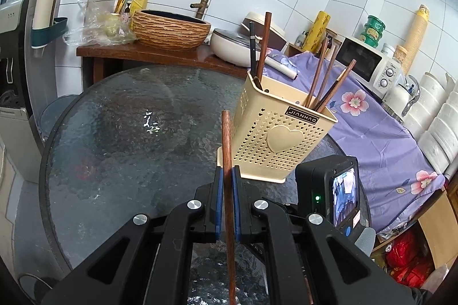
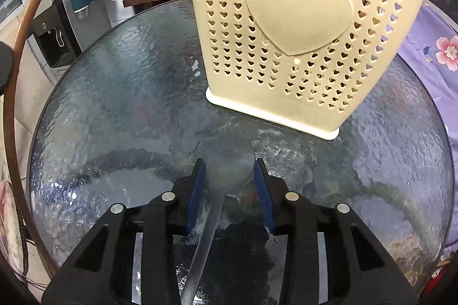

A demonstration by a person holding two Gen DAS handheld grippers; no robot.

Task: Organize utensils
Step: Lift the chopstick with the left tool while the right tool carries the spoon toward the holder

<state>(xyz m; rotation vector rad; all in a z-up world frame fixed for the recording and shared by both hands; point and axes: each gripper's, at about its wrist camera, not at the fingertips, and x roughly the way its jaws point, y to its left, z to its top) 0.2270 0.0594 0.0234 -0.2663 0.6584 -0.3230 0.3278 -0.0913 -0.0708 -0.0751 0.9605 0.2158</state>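
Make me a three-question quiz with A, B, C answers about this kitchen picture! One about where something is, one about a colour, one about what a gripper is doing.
1. Where does the cream plastic utensil holder with heart-shaped holes stand?
A. on the round glass table
B. on the wall shelf
C. on the microwave

2. What colour are the pads inside the jaws of the left gripper?
A. red
B. blue
C. yellow

3. What is the left gripper doing?
A. hanging open with nothing in it
B. clamped on a sponge
C. clamped on a brown wooden chopstick

Answers:
1 A, its base sits on the glass.
2 B, both pads beside the chopstick are blue.
3 C, the chopstick runs straight between the closed pads.
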